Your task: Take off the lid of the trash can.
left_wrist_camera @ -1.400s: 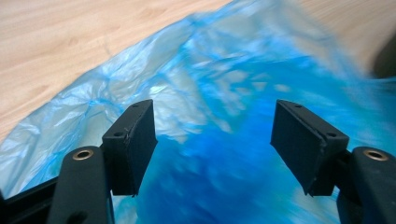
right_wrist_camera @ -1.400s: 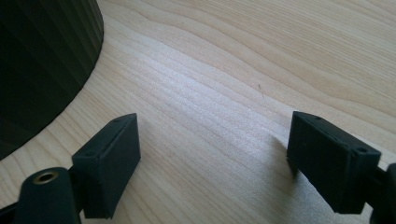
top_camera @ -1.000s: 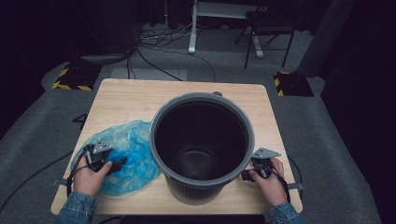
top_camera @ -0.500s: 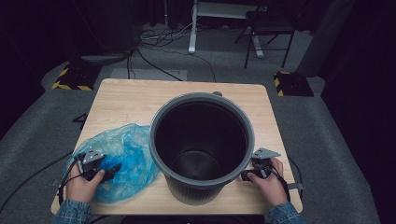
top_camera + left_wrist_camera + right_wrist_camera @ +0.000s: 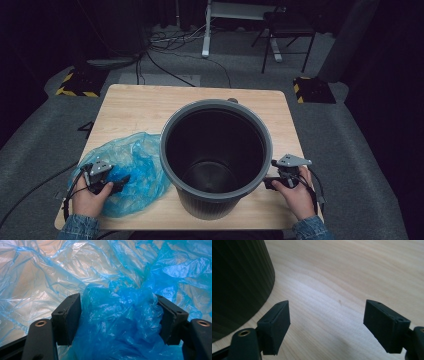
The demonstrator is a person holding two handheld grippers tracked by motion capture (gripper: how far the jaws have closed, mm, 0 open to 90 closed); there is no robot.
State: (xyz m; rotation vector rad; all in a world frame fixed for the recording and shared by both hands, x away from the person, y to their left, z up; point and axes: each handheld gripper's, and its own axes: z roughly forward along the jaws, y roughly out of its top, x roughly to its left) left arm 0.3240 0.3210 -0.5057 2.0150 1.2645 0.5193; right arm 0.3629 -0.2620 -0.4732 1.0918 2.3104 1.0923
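Note:
A crumpled translucent blue plastic bag (image 5: 137,155) lies on the near left of the wooden table (image 5: 145,107). My left gripper (image 5: 121,181) rests on the bag's near part, jaws pointing right. In the left gripper view the bag (image 5: 105,267) spreads ahead, and a bunched fold of it sits between the wide-apart jaws of the left gripper (image 5: 117,317). A large dark grey ribbed bin (image 5: 218,104) stands upright mid-table, empty inside. My right gripper (image 5: 268,183) sits low beside the bin's right base, open. In the right gripper view, the right gripper (image 5: 327,322) holds nothing, with the bin wall (image 5: 237,277) at left.
Bare table wood (image 5: 352,270) lies ahead of the right gripper. Beyond the table are grey floor, cables (image 5: 165,65), a chair (image 5: 287,35) and yellow-black striped blocks (image 5: 75,90). The table's far half behind the bin is bare wood.
My left gripper has slid toward the near-left edge over the bag, and the bag has shifted a little with it. The right gripper and the bin have stayed put.

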